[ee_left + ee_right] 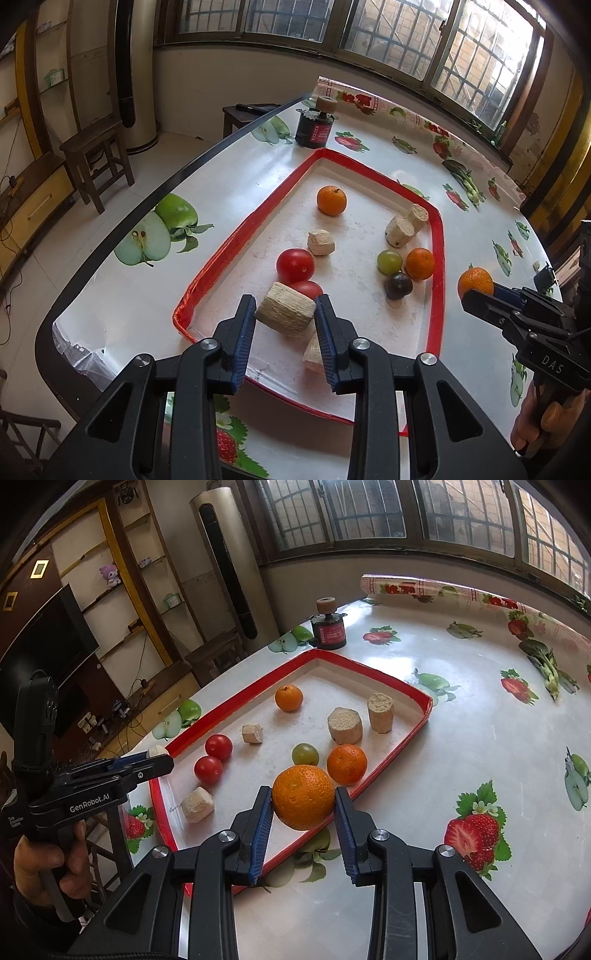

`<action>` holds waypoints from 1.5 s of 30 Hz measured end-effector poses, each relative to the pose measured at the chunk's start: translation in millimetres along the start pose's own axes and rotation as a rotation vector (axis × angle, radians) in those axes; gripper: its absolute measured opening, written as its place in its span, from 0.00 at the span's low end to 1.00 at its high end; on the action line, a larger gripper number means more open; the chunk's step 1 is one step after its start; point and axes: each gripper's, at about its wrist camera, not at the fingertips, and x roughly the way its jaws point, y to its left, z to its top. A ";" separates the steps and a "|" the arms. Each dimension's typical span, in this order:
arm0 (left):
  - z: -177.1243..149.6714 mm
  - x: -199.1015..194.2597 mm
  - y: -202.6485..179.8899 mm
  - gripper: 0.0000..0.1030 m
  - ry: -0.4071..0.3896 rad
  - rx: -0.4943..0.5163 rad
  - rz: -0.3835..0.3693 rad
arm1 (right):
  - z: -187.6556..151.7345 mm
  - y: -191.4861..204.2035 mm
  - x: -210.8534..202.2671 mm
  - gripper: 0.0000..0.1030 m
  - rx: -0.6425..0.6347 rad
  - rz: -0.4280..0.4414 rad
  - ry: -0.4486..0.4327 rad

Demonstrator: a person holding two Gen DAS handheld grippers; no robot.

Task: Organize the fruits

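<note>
My left gripper (285, 310) is shut on a beige cob-like chunk (286, 314), held over the near left part of the red-rimmed tray (243, 236). My right gripper (303, 794) is shut on an orange (303, 797), above the tray's (243, 696) near right rim. Lying in the tray are two tomatoes (218, 747), a green grape (305, 754), two more oranges (346, 764) and several beige chunks (345, 725). A dark grape (398, 285) shows only in the left wrist view. Each view catches the other gripper (476, 295) (159, 760) from the side.
The tray sits on a table with a fruit-print cloth (443, 738). A dark jar topped with a cork (328, 627) stands just beyond the tray's far corner. Wooden stools (96, 155) and a tall standing appliance (229, 565) are on the floor to the left.
</note>
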 end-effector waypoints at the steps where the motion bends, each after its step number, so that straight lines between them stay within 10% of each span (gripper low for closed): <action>1: 0.3 2.3 1.6 0.29 0.004 -0.002 0.003 | 0.6 3.0 3.4 0.33 -0.010 0.006 0.008; 25: -9.4 29.3 16.0 0.30 0.066 0.010 0.031 | -5.0 18.4 64.1 0.39 -0.073 0.005 0.134; 30: -11.3 20.9 9.7 0.50 0.046 0.040 0.039 | -5.7 18.9 56.8 0.48 -0.078 0.013 0.118; 41: -21.9 -2.9 -1.4 0.52 0.009 0.078 0.052 | -12.6 12.6 23.2 0.63 -0.138 0.045 0.077; 45: -31.1 -16.4 -8.8 0.68 -0.024 0.097 0.061 | -14.6 6.0 8.8 0.76 -0.173 0.078 0.066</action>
